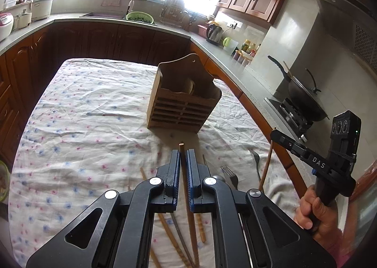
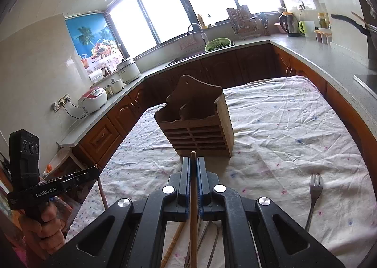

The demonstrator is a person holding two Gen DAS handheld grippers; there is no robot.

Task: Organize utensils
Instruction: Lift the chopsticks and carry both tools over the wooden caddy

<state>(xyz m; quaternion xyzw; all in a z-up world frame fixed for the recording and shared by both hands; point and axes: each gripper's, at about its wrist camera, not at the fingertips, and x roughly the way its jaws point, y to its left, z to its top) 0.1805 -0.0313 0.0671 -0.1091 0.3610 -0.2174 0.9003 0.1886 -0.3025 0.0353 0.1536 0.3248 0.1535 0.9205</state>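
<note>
Left wrist view: the left gripper [image 1: 181, 162] is clamped on a dark wooden chopstick [image 1: 186, 187], whose blunt end pokes just past the blue pads while the rest runs back under the tool. The right wrist view shows the same on the other side: the right gripper [image 2: 193, 169] is closed tight on a paler chopstick [image 2: 193, 209], its tip standing just clear of the jaws.

Both tools aim forward and somewhat downward at the wooden utensil holder [image 1: 183, 100], which stands upright on the floral tablecloth [image 1: 82, 114], well apart from either tip. In the left view the right tool appears at the far right, gripped by a hand [image 1: 311, 211], with its chopstick hanging steeply below it. In the right view the left tool sits at the far left, also in a hand [image 2: 44, 223].

As for progress, the holder's two compartments look empty or nearly so; a pale shape inside one of them cannot be made out. Several chopsticks [image 1: 174, 232] lie loose on the cloth beneath the left tool, with two forks [image 1: 229, 175] and what seems a spoon beside them; another fork [image 2: 314, 195] shows in the right view. So I judge the sorting barely begun: these two sticks are lifted but not yet dropped in, and most utensils remain on the table.
</note>
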